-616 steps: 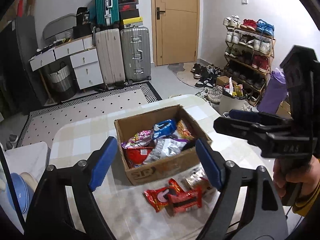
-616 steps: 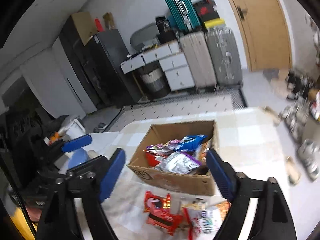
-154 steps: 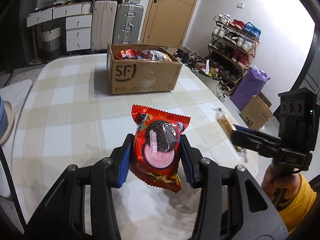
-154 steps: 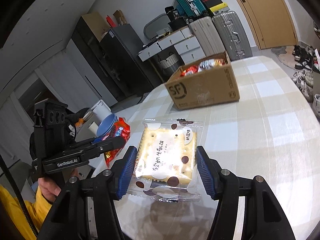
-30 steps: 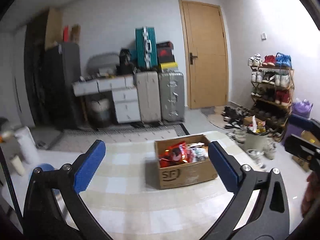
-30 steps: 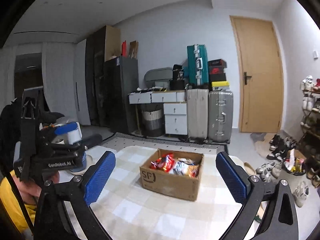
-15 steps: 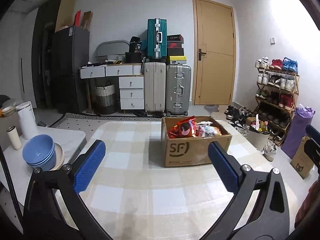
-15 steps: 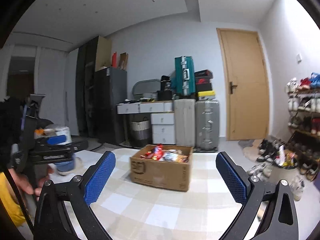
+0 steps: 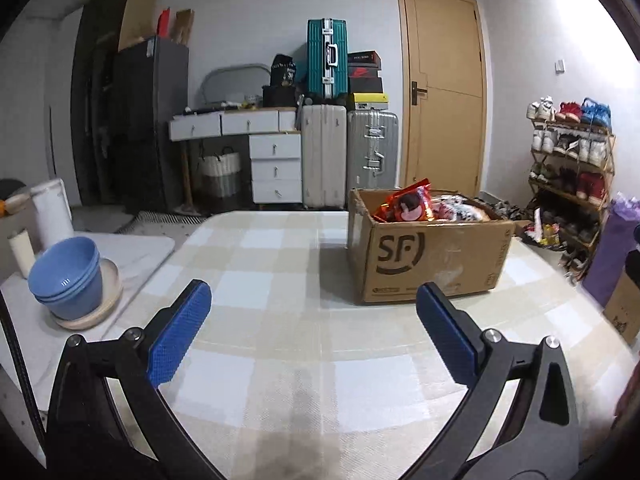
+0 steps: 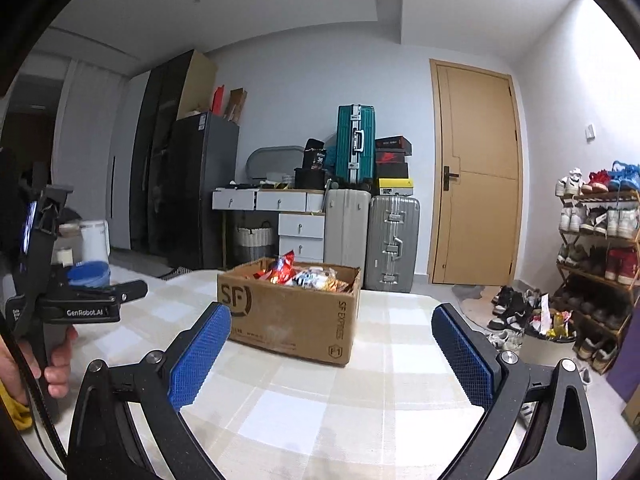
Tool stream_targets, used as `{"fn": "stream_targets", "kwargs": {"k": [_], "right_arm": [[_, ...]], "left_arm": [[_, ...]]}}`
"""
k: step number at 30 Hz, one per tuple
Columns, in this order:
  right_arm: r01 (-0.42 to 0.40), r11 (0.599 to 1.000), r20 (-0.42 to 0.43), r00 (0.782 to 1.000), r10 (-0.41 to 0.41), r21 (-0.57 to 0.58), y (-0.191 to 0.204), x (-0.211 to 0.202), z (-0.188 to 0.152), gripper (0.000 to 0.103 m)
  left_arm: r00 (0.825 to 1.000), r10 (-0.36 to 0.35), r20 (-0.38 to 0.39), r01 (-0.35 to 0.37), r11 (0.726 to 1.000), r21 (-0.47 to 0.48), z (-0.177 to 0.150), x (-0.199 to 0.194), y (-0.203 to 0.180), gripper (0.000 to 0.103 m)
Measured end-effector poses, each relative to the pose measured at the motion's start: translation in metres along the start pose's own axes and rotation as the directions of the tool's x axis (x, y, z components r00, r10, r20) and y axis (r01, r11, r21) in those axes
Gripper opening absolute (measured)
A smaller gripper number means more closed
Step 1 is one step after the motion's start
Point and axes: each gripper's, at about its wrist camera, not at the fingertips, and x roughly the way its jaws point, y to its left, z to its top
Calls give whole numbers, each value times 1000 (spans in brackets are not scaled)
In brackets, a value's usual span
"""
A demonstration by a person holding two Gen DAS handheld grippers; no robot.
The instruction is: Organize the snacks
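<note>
A brown cardboard SF box (image 9: pixel 428 256) stands on the checked table (image 9: pixel 280 352), filled with snack packets; a red cookie packet (image 9: pixel 408 202) sticks up at its left. The box also shows in the right wrist view (image 10: pixel 292 312). My left gripper (image 9: pixel 312 332) is open and empty, low over the table in front of the box. My right gripper (image 10: pixel 332 352) is open and empty, also in front of the box. The left gripper body (image 10: pixel 80 304) shows at the left of the right wrist view.
Blue bowls (image 9: pixel 66 276) on a plate sit on a white side table at the left. Suitcases (image 9: pixel 348 156), drawers and a door stand behind the table. A shoe rack (image 9: pixel 572 168) and a purple bag (image 9: pixel 608 256) are at the right.
Both grippers have come down lower and closer to the table; the box now looks larger. Both stay open and empty.
</note>
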Motion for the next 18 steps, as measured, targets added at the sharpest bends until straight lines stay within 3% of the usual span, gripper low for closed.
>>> {"fn": "stream_targets", "kwargs": {"k": [5,11,18], "right_arm": [[-3,999,-10,1000,3,47,-9,3,-11,102],[-12,997,-71,997,17,74,-15,17,-16,102],[-24,998,-50,998,27,57,-11,14,-16,102]], "left_arm": [[998,-9,60,6,999,52,-9,-5,-8,102],[999,-23,30,23,999,23,-12,5,-3,102],[999,-24,31,23,999,41,-12,7,-7,102]]}}
